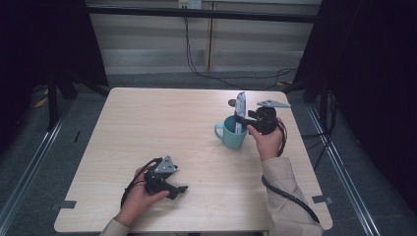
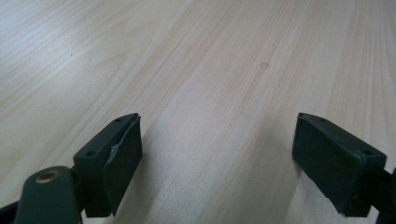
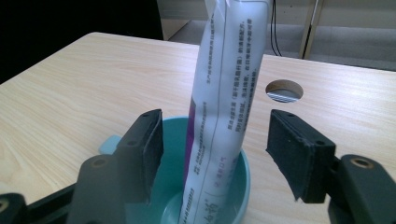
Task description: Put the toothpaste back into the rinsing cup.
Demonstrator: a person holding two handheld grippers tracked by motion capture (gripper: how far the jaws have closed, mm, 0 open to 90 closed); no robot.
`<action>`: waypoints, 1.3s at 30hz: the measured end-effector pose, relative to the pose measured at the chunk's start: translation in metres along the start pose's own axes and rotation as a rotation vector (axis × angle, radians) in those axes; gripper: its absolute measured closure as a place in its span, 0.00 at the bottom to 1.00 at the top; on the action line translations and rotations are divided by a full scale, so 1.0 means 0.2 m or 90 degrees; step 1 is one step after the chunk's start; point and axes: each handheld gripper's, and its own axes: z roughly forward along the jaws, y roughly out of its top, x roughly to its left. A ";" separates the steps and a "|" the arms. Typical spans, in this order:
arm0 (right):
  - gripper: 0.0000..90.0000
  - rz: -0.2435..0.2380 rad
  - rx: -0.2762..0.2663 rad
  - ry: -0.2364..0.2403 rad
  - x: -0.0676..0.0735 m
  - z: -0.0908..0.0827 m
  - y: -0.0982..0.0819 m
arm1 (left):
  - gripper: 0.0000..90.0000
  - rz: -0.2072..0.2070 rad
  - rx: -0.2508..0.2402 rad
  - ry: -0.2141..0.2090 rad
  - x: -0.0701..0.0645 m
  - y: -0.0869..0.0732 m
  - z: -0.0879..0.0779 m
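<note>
Inside the teal ceramic mug (image 1: 232, 133) a white printed plastic tube (image 3: 224, 107) is stood upright, flanked but untouched by the right gripper (image 3: 215, 149) fingers (image 3: 299, 158), parted wide. The tube could be tipped by a brushing withdrawal. The left gripper (image 2: 217, 158), open and empty, is rested well nearer the person on the pale wooden worktop (image 1: 147, 123), bordered by dark curtains.

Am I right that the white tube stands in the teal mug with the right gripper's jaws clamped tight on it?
Not quite: the white tube does stand in the teal mug, but the right gripper is not clamped on it. The right gripper view shows its jaws open, with a gap on either side of the tube.
</note>
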 end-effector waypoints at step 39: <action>0.21 -0.065 0.065 0.023 0.08 -0.12 0.00 | 0.18 -0.001 -0.001 0.001 0.00 0.00 0.00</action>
